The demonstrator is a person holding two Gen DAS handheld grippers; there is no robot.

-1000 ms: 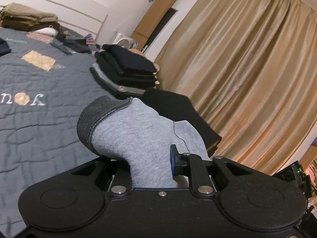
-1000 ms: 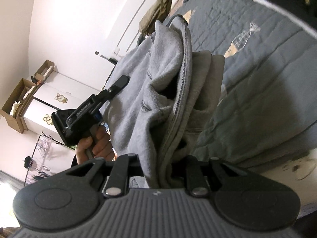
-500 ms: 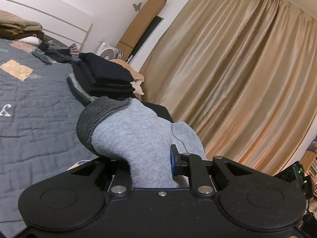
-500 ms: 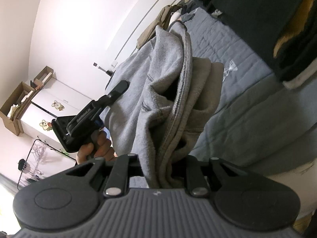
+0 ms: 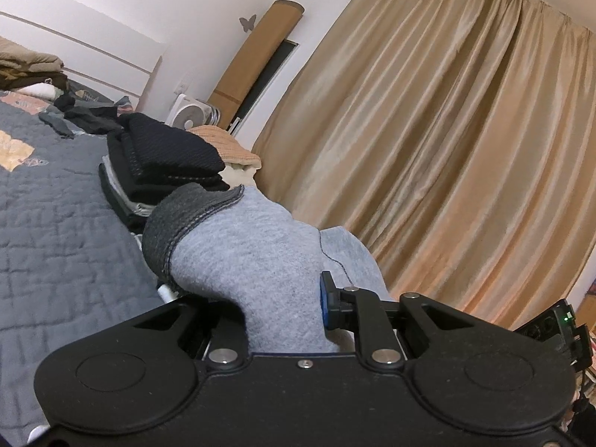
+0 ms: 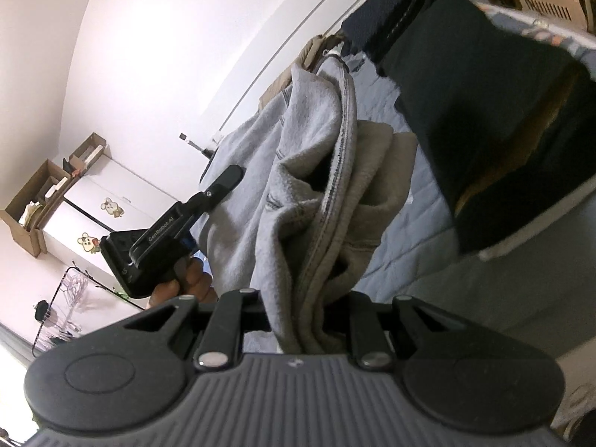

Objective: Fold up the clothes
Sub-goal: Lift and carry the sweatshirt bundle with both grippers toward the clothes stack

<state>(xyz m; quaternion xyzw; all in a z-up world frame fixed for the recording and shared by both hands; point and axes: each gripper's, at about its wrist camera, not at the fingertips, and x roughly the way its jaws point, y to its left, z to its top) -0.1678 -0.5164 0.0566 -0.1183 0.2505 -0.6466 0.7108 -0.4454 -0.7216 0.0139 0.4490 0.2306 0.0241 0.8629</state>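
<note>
the left tongs (image 5: 283,316) are shut tight on a grey sweatshirt (image 5: 246,257). a fat bunch of the soft cloth sticks up between the two fingers, and its dark grey ribbed edge (image 5: 175,227) curls over on top. the sweatshirt is up in the air above the bed (image 5: 56,246), which has a dark grey quilt on it.

the right tongs (image 6: 298,320) are also clamped on the same grey sweatshirt (image 6: 298,171). here the cloth is bunched in thick folds, and a long seam runs up the middle. the fuzzy inside of the cloth shows in some folds. the sweatshirt stretches away from the right tongs to the left tongs (image 6: 223,182), which show in the right wrist view with a hand (image 6: 186,283) wrapped around the handle.

on the bed just past the sweatshirt sits a stack of folded dark clothes (image 5: 164,160). some loose dark clothes (image 5: 85,115) lie further up the bed. a gold curtain (image 5: 447,149) hangs beside the bed, and a small white fan (image 5: 190,115) stands by the wall.
</note>
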